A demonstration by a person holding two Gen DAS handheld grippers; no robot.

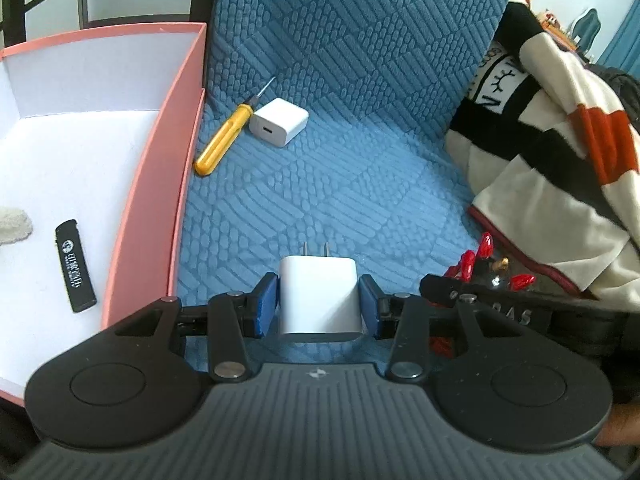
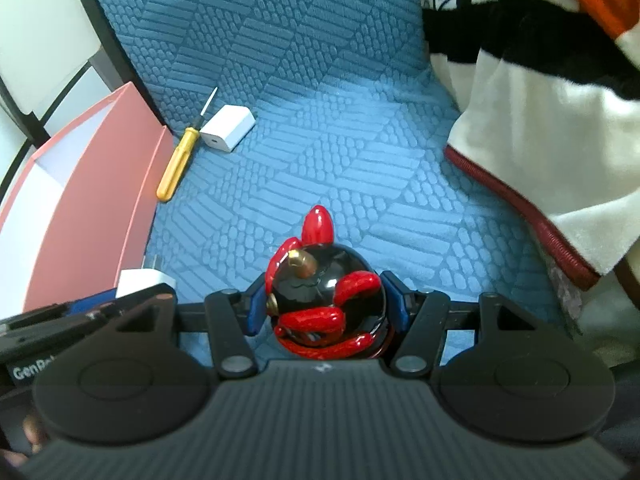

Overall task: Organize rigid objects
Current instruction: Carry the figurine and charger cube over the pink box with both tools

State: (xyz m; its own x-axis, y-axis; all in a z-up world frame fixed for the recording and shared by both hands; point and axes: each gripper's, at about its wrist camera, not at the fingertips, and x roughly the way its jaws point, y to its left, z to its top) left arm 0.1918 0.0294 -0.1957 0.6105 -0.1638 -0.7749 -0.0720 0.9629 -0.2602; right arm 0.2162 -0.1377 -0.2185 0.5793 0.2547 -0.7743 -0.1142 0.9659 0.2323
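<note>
My left gripper (image 1: 319, 304) is shut on a white plug charger (image 1: 319, 300), prongs pointing away, just above the blue cushion. My right gripper (image 2: 326, 308) is shut on a black and red figurine (image 2: 324, 304); the figurine also shows in the left wrist view (image 1: 486, 266) at the right. A second white charger (image 1: 279, 121) and a yellow screwdriver (image 1: 224, 136) lie farther back beside the pink box (image 1: 160, 184). A black lighter (image 1: 75, 265) lies inside the box. The held charger shows at the left of the right wrist view (image 2: 144, 280).
The pink box with a white inside stands at the left on the blue textured cushion (image 1: 340, 184). A striped cream, black and orange blanket (image 1: 560, 168) lies at the right. A pale fuzzy thing (image 1: 12, 224) sits at the box's left edge.
</note>
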